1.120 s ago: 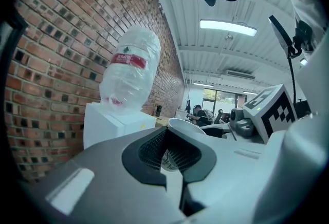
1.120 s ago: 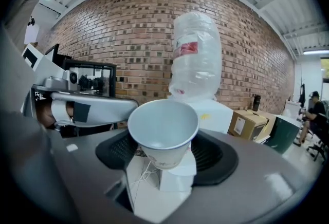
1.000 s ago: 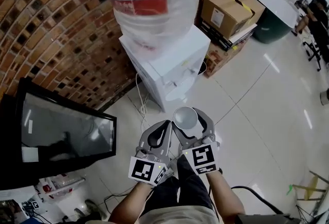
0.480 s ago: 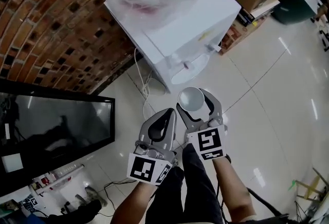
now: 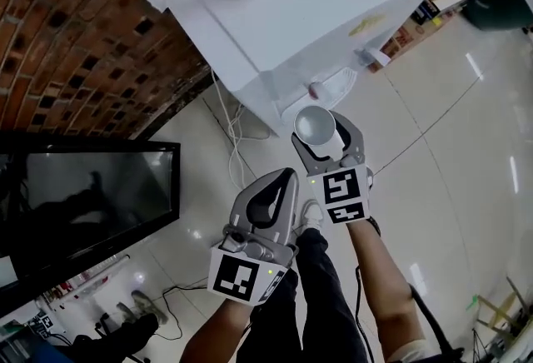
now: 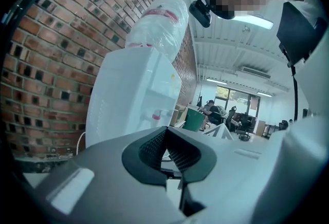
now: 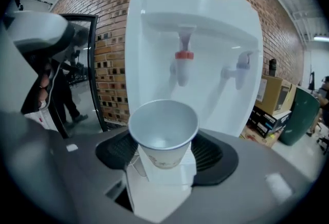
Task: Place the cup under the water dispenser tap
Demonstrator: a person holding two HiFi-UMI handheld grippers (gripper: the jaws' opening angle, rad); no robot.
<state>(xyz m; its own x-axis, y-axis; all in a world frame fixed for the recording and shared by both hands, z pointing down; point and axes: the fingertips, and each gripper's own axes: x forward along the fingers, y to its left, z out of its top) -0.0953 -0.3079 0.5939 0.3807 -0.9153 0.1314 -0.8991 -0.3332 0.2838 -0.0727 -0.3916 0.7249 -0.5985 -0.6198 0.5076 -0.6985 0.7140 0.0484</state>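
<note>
Both grippers have dropped closer to the boxy white water dispenser [image 5: 333, 12]. My right gripper [image 5: 323, 141] clamps one smooth, tapered paper cup [image 7: 163, 130], mouth up, just short of two taps: a red-collared tap [image 7: 181, 66] and a white tap [image 7: 237, 71]. My left gripper [image 5: 279, 186] has its ribbed pads together with nothing between them. A rough brick wall [image 5: 67, 45] and a glossy black screen [image 5: 83, 195] stand at the left.

light: bright, ceiling tubes [image 6: 252, 21] | glare: floor [image 5: 473, 66] | edges: fisheye, dark vignette
</note>
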